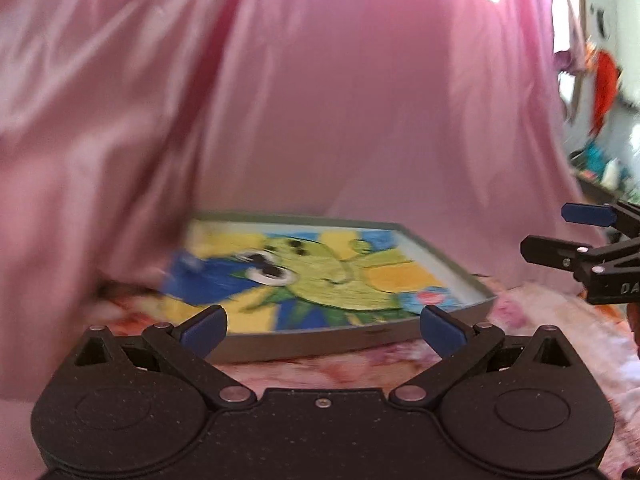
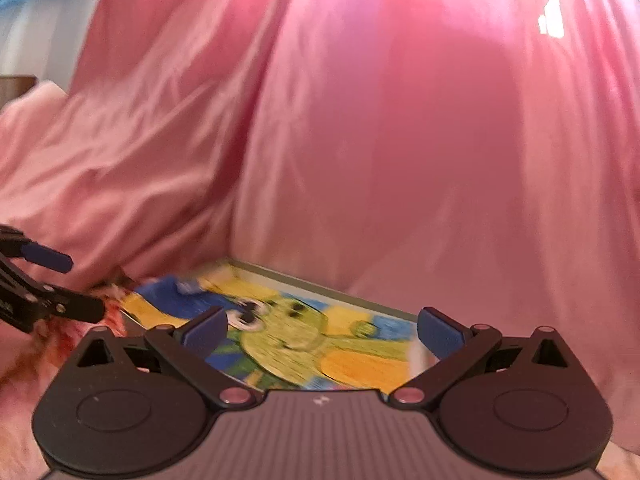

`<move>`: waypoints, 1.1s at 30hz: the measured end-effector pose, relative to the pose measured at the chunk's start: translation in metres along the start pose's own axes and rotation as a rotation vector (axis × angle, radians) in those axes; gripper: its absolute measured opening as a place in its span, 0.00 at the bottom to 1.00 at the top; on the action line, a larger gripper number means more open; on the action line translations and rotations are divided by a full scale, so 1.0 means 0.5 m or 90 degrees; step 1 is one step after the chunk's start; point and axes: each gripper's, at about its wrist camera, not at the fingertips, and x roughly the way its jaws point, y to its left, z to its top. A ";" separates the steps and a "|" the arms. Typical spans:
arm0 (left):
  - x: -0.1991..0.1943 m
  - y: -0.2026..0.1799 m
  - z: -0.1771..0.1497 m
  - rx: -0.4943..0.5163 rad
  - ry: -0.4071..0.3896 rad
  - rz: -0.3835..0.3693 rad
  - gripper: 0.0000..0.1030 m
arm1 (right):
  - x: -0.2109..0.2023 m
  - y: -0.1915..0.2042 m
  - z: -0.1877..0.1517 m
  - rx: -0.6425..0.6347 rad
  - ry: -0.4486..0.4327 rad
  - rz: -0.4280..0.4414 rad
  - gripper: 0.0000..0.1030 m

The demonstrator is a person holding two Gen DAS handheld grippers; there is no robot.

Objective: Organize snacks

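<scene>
Now both grippers hover empty, left gripper and right gripper each spread wide. Blurred blue snack packet lies at nine o'clock on the cartoon-printed tray, pink cloth at twelve.

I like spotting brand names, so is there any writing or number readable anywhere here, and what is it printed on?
"DA": white letters on the black body of the right hand-held gripper, cut off at the picture's edge.
Cartoon tray: the picture is blurred and no words can be read.
Small blue packet on the tray: too blurred to read.
Nothing else carries text.
</scene>
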 end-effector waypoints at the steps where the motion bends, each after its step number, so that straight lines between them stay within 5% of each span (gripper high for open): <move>1: 0.014 -0.005 -0.015 -0.004 -0.001 -0.017 0.99 | -0.006 -0.002 0.001 -0.011 0.009 -0.020 1.00; 13: -0.009 -0.083 -0.125 0.048 -0.005 -0.103 0.99 | -0.081 0.029 -0.064 -0.003 0.122 -0.104 1.00; 20: -0.074 -0.132 -0.174 0.103 0.010 -0.200 0.99 | -0.142 0.063 -0.051 -0.087 0.210 -0.102 1.00; 23: -0.089 -0.147 -0.207 0.152 0.055 -0.208 0.99 | -0.155 0.078 -0.046 -0.146 0.267 -0.097 1.00; 33: -0.094 -0.151 -0.286 0.217 0.188 -0.160 0.99 | -0.078 0.106 -0.158 -0.194 0.324 0.038 1.00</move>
